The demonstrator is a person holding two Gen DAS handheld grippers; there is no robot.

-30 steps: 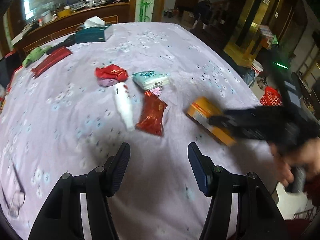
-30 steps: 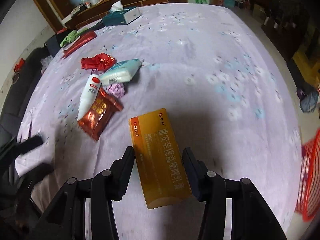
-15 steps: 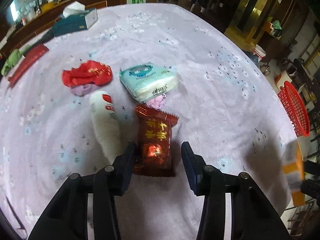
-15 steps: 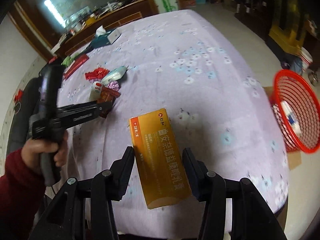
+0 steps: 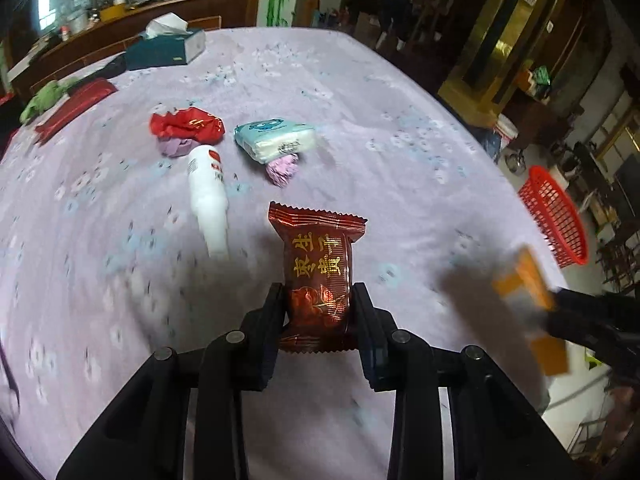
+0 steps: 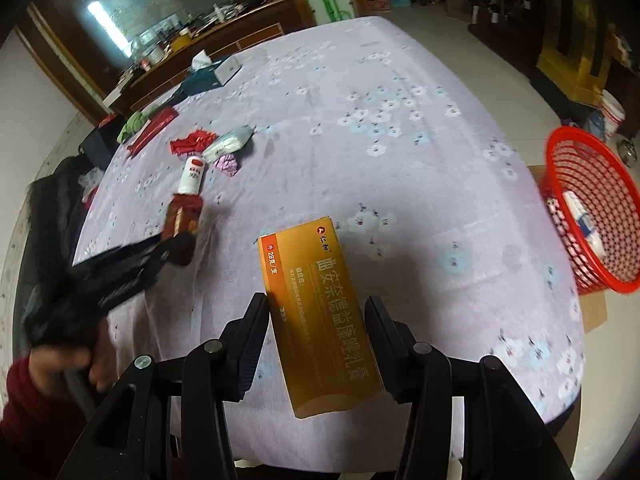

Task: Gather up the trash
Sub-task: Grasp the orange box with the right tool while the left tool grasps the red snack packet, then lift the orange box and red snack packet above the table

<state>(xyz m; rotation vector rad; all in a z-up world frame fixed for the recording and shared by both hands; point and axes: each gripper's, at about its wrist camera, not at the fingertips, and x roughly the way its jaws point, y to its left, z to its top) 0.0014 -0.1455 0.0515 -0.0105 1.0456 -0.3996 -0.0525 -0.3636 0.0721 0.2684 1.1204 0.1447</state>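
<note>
Underneath, floral lilac tablecloth (image 5: pixel 400 92); red basket (image 6: pixel 592 216) beside.

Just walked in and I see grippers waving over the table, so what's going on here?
A person is clearing trash off a table with a purple flowered cloth, a gripper in each hand. The left gripper is shut on a dark red snack packet; the right gripper is shut on an orange box. A red basket beside the table already holds some items. A white bottle, tissue pack and crumpled wrappers lie uncollected on the cloth.
</note>
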